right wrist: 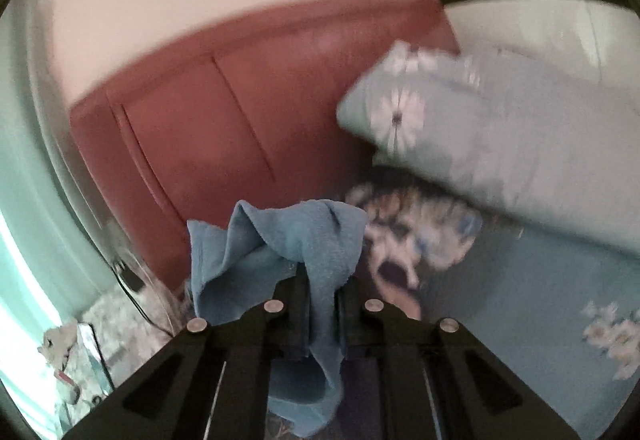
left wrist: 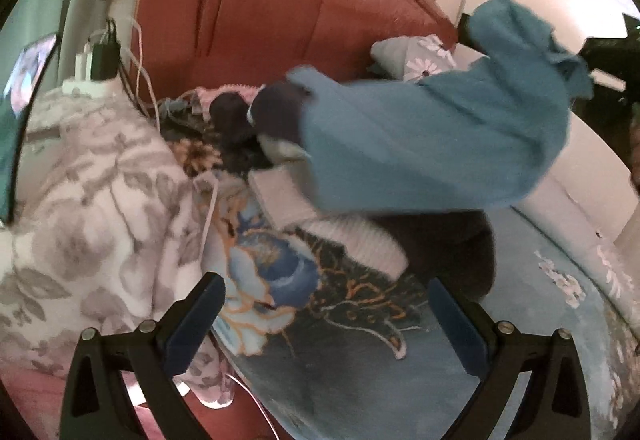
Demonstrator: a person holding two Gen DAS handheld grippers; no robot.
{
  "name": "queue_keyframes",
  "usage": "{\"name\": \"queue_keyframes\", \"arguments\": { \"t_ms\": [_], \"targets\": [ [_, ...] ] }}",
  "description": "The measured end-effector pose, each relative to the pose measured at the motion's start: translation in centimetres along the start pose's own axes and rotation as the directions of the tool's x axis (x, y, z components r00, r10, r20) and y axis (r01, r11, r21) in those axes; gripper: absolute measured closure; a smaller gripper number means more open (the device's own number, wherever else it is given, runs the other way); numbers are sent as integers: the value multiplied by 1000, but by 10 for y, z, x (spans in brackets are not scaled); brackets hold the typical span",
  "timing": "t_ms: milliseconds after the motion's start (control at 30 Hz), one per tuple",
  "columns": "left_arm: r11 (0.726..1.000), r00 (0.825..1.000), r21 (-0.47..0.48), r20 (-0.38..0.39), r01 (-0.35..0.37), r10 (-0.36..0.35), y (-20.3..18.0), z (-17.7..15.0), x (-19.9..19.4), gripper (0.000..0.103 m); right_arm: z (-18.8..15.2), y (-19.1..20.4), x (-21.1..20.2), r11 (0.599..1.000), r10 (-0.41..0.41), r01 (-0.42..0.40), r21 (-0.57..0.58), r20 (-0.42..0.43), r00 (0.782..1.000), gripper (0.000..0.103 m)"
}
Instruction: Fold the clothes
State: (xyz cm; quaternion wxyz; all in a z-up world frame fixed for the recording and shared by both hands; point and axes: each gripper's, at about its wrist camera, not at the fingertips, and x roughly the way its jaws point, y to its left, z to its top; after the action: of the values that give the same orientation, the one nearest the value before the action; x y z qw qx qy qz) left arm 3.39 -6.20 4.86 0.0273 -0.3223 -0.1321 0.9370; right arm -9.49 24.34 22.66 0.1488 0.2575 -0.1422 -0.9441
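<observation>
Over the bed, my right claw [right wrist: 320, 280] has the soft blue terry garment [right wrist: 280, 252] pinched tight and lifted.
Fabric bunches above my closed fingers and trails down between them toward six o'clock; from my left wrist view that blue garment [left wrist: 432, 144] hangs at two o'clock above the dark floral blanket [left wrist: 320, 304]. My left claw [left wrist: 324, 324] gapes wide, gripping nothing, with the red padded headboard [left wrist: 280, 0] at twelve.

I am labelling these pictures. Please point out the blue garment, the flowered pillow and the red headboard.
blue garment [right wrist: 320, 240]: right wrist view, bunched cloth above the shut tongs.
flowered pillow [right wrist: 400, 116]: right wrist view, white daisy print near its corner.
red headboard [left wrist: 272, 0]: left wrist view, middle panel.
</observation>
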Motion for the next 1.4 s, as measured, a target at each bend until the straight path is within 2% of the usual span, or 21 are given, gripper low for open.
{"name": "queue_keyframes", "arguments": {
  "t_ms": [133,333,433,567,633,667,733,767,867,967,1100,1167,1267,1367,1400],
  "targets": [
    [999,999,38,27,29,-30,-20,9,-22,0,29,-6,-68,999,-26,28,-20,106,994,93],
    [984,990,121,47,128,-135,-75,8,-49,0,49,-42,-178,980,-171,188,-71,191,967,93],
    [965,977,163,35,203,-211,-111,4,-58,0,50,-58,-229,963,-228,253,-90,230,946,93],
    [931,949,200,9,306,-314,-156,-3,-67,0,47,-76,-286,943,-282,318,-101,267,922,93],
    [919,938,195,-15,343,-347,-172,-6,-67,0,38,-84,-300,928,-322,357,-109,247,914,93],
    [913,932,193,-28,361,-362,-180,-8,-67,0,26,-88,-301,918,-347,378,-120,221,912,93],
    [907,927,194,-51,373,-370,-189,-11,-65,0,12,-101,-292,918,-357,377,-127,155,921,93],
    [907,927,193,-64,374,-369,-192,-13,-63,0,1,-112,-282,923,-355,366,-121,103,929,93],
    [909,927,186,-102,374,-361,-199,-17,-56,0,-34,-148,-244,935,-351,347,-70,-51,935,93],
    [913,928,174,-130,369,-350,-201,-23,-52,0,-71,-180,-206,963,-259,267,23,-172,950,93],
    [926,937,161,-143,341,-320,-199,-29,-48,0,-114,-185,-151,984,-143,169,62,-303,942,93],
    [932,939,152,-154,329,-307,-197,-31,-47,0,-133,-178,-124,991,-92,121,61,-347,933,92],
    [937,940,143,-171,320,-295,-194,-34,-45,0,-152,-167,-98,995,-63,90,51,-394,917,90],
    [939,942,152,-180,310,-282,-193,-37,-43,0,-159,-169,-96,995,-40,71,64,-400,916,89],
    [939,940,144,-187,313,-285,-193,-38,-40,0,-160,-173,-98,995,-30,66,76,-398,917,84]
  ]
}}
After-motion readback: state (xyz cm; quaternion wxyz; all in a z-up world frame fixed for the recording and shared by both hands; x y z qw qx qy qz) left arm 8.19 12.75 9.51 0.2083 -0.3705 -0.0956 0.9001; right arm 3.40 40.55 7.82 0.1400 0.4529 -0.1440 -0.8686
